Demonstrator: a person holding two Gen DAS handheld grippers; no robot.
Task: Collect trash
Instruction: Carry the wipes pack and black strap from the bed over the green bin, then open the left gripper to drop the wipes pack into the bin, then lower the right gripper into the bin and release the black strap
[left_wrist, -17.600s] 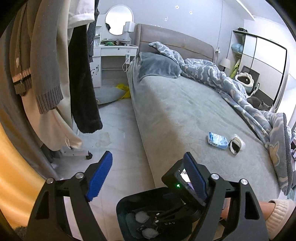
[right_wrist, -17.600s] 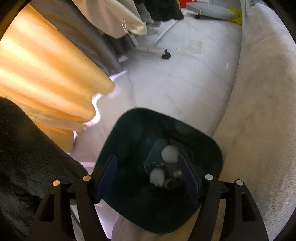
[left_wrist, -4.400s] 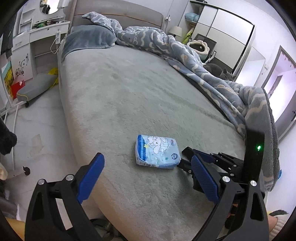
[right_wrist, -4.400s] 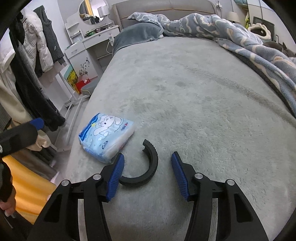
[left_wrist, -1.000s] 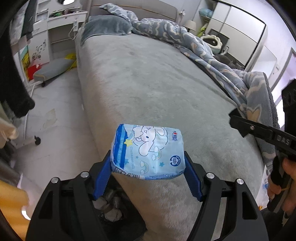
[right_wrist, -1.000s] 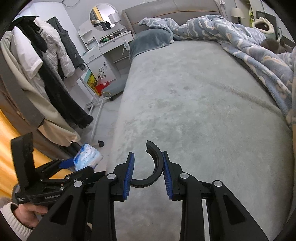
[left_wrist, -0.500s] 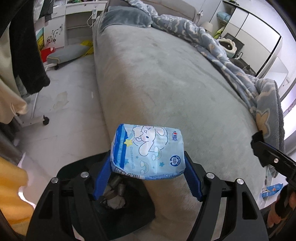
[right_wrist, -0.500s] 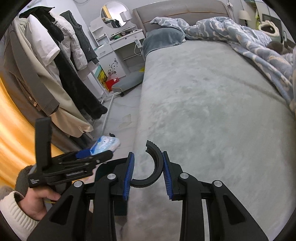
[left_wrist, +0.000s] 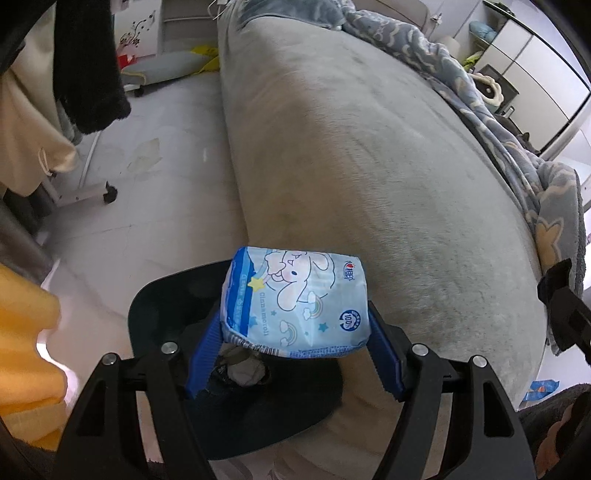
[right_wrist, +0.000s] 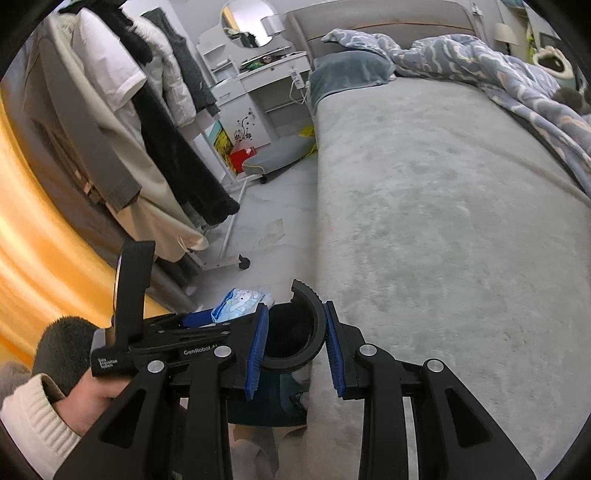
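**Tissue pack above bin, ready for drop**

Item 1, tissue pack (left_wrist: 295, 302): pale blue, cartoon rabbit print, soft and part-crushed. I hold it in the left claw (left_wrist: 291, 354), pads pressed on its two short ends, so its long axis runs across the claw from pad to pad. In the left wrist view it sits directly over the dark trash bin (left_wrist: 159, 314), which stands on the floor (left_wrist: 155, 192) just beside the bed (left_wrist: 369, 166). The bin opening lies straight below and slightly behind the pack; crumpled waste (left_wrist: 245, 369) already shows inside. I judge that opening the left claw should let the pack fall into the bin rather than onto the bed edge, though the pack's right end overhangs toward the bed.

Item 2, black half-ring (right_wrist: 306, 332): a curved plastic piece, gripped narrow in the right claw (right_wrist: 293, 350), open side facing left. The right wrist view places it near the bin's bed-side rim and just right of the left claw. The left claw is the nearer to the bin's centre; I expect the half-ring to go second.

Change against earlier frames: a few seconds ago both items lay on the bed and both claws stood wide. A second ago the pack was carried over the bed edge with the bin barely visible; now the bin fills the space beneath it.
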